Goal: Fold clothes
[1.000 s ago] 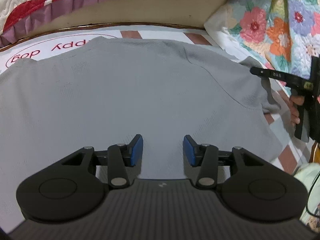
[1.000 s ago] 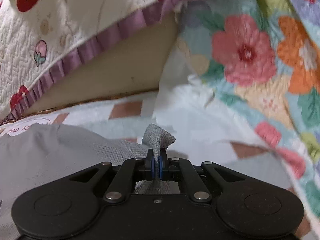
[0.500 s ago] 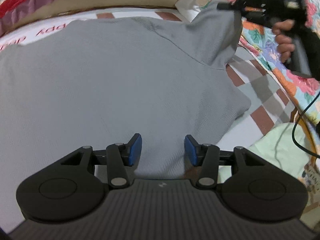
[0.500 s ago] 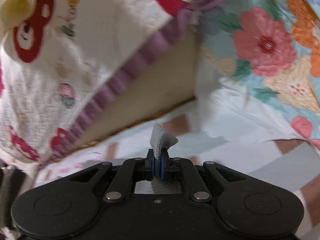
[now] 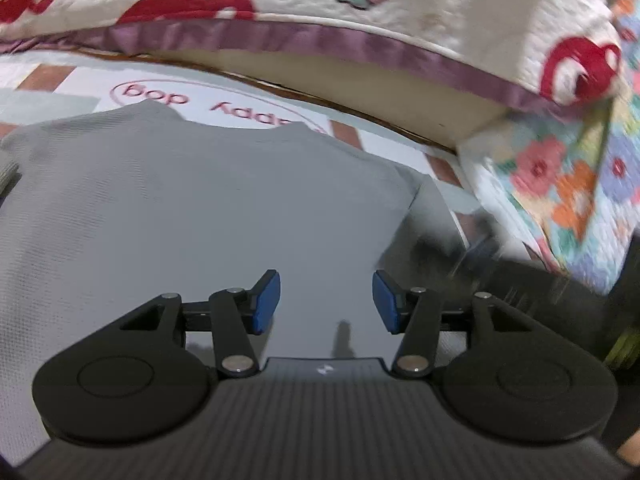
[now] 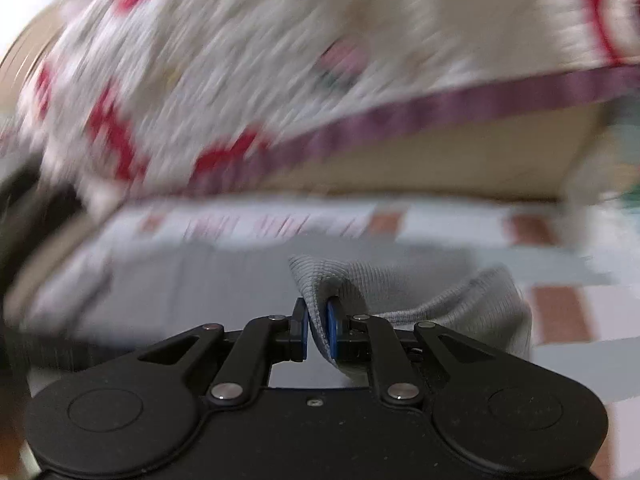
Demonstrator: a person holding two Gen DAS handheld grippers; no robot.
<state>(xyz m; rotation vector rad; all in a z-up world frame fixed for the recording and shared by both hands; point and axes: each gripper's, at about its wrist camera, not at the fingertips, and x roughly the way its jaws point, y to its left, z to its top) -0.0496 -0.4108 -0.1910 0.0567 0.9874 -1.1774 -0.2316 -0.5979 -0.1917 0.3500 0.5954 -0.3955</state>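
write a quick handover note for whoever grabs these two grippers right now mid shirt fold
Left gripper: open, empty, over the grey shirt.
Right gripper: shut on a bunched piece of the grey shirt's edge, raised off the bedsheet.
Shirt lies mostly flat on the bedsheet, near the strawberry quilt.
Done: right side gripped and lifted.
Left: likely carry it across the body, release, smooth, then fold the other side. Right view is blurred, so check the grip.
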